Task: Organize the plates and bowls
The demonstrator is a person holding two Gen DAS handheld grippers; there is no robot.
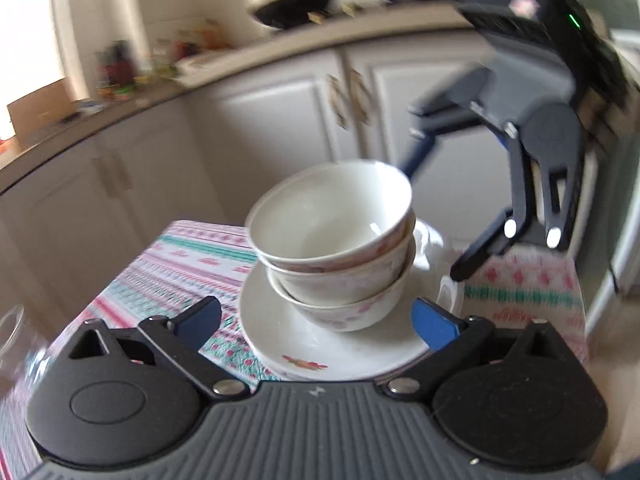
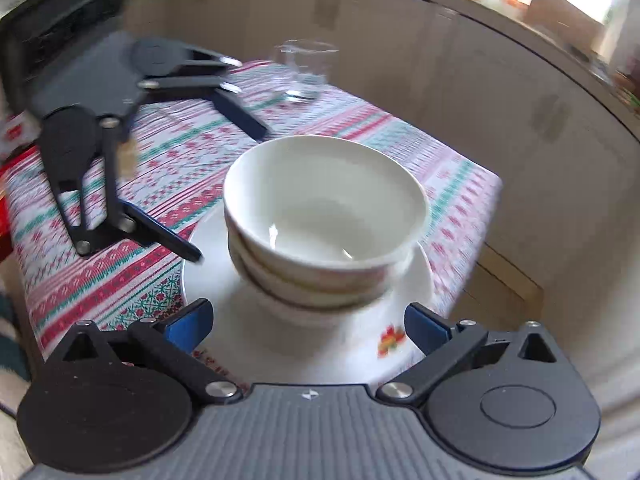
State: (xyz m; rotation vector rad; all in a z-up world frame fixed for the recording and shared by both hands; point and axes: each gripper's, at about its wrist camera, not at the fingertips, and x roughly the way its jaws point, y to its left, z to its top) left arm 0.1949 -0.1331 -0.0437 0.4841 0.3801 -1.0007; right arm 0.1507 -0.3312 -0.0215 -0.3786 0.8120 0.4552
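1. Three bowls [image 1: 332,240] sit nested in one stack, the top one tilted slightly; the right wrist view shows the same stack [image 2: 324,220].
2. The stack stands on a white plate [image 1: 332,344] with a floral mark near its rim. A second rim seems to show beneath it, but blur keeps me from counting the plates for certain.
3. One clear glass [image 2: 306,70] stands at the far side of the table, well apart from the plate.
4. The left gripper [image 1: 316,318] is spread wide, its blue pads either side of the plate's near edge, touching nothing that I can see.
5. The right gripper [image 2: 308,322] is likewise spread wide, framing the plate [image 2: 280,344] without gripping it.
6. Each gripper shows in the other's view: the right one [image 1: 434,220] hangs beyond the bowls, the left one [image 2: 230,188] over the cloth.
7. The plate lies near a corner of the patterned tablecloth [image 2: 120,264], with bare cloth stretching towards the glass.
8. White cabinets [image 1: 280,104] and a cluttered counter [image 1: 160,76] behind are heavily blurred; the items there cannot be made out.
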